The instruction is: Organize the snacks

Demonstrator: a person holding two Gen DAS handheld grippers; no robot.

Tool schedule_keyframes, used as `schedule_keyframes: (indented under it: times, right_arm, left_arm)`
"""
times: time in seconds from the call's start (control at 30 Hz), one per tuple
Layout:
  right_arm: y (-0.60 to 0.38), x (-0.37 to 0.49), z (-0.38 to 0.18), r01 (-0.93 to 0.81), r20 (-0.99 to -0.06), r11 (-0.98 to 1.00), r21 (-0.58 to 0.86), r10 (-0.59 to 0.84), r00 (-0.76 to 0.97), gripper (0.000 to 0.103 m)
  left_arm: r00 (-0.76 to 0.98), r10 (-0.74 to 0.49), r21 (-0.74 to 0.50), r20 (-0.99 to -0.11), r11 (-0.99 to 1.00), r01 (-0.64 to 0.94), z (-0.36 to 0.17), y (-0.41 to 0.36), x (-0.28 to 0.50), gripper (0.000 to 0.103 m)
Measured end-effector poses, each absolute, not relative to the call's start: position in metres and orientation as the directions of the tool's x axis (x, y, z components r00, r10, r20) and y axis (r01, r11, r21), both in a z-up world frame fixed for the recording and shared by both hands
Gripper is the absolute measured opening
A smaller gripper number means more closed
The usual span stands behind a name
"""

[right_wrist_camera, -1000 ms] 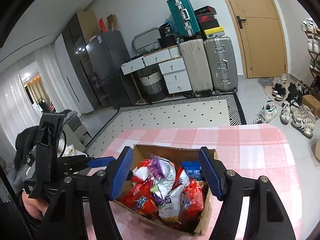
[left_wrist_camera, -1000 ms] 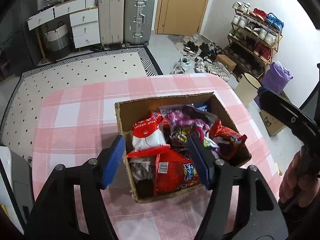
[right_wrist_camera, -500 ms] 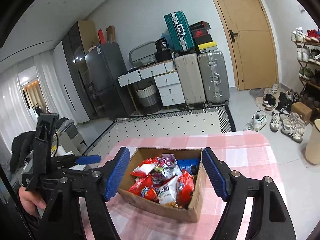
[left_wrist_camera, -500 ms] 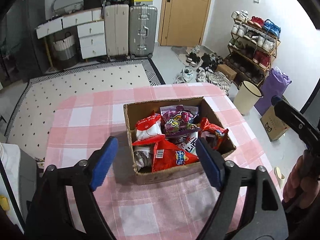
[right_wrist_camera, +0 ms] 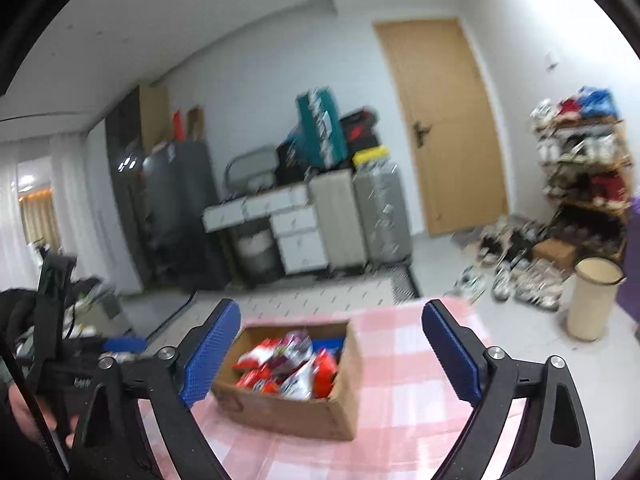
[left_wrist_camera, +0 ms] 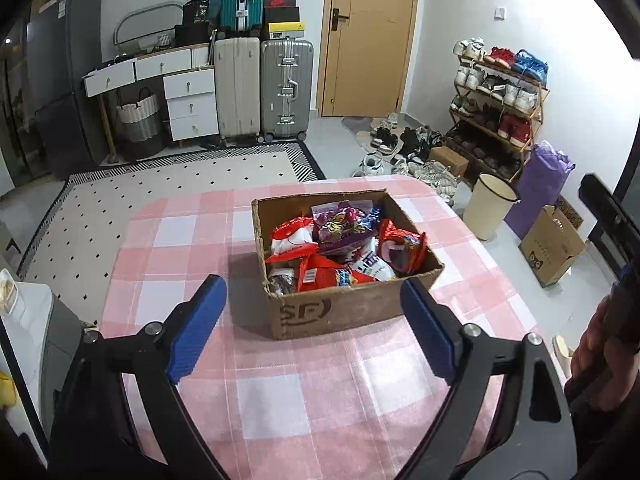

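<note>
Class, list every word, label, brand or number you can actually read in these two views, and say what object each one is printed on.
"SF" — printed in dark letters on the near wall of the cardboard box.
"38" — on the black box atop the drawers; its other print is too small.
Snack packets in the box: print too small and crumpled to read.
Shoeboxes above the suitcases: labels too small.
Right wrist view: too blurred to read anything.

Right wrist view smeared; snack packets (right_wrist_camera: pixel 288 368) in box (right_wrist_camera: pixel 288 412) unreadable.

Left hand-held gripper (left_wrist_camera: pixel 314 322) and right hand-held gripper (right_wrist_camera: pixel 332 350) both spread wide, holding nothing.
</note>
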State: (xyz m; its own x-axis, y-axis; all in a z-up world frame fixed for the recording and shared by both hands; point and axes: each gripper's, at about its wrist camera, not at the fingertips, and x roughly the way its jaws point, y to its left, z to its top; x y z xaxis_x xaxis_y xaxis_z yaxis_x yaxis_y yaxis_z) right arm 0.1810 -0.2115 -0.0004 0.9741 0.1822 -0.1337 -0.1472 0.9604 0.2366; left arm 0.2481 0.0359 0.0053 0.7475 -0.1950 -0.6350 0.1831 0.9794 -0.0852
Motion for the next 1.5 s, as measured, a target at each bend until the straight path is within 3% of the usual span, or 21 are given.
schedule_keyframes:
  times: [0.13,0.27,0.4,0.77,1.1,1.5]
  right_arm:
    - [-0.218,0.156,0.006,-0.11,-0.08,0.977,0.183,0.126,0.989,0.1]
    - [-0.222,0.134,0.0,-0.11,-0.054,0.984,0.139,0.118,0.992,0.1]
    - [-0.225,0.109,-0.011,-0.14,-0.007,0.98,0.138,0.143,0.99,0.102]
    - [-0.215,0.07,-0.06,-0.135,-0.048,0.987,0.091,0.14,0.989,0.102]
    - [-0.202,0.063,-0.095,-0.147,-0.082,0.988,0.05,0.15,0.985,0.102]
    - [-0.199,0.09,-0.128,-0.164,-0.16,0.985,0.052,0.17,0.972,0.102]
  left_arm:
    - [0.785,-0.194,-0.09,-0.588,0.98,0.175,0.013,0.041,0.224,0.089]
    - [0.843,-0.159,-0.088,-0.513,0.987,0.133,0.017,0.049,0.19,0.103]
    - [0.877,-0.121,-0.086,-0.466,0.992,0.091,0.017,0.057,0.164,0.103]
    - [0.924,0.024,-0.058,-0.382,0.997,-0.05,-0.028,0.085,0.109,0.103]
    - [0.927,0.044,-0.08,-0.373,0.994,-0.079,-0.072,0.1,0.092,0.103]
    - [0.949,0.084,-0.006,-0.303,0.996,-0.09,-0.12,0.096,0.114,0.103]
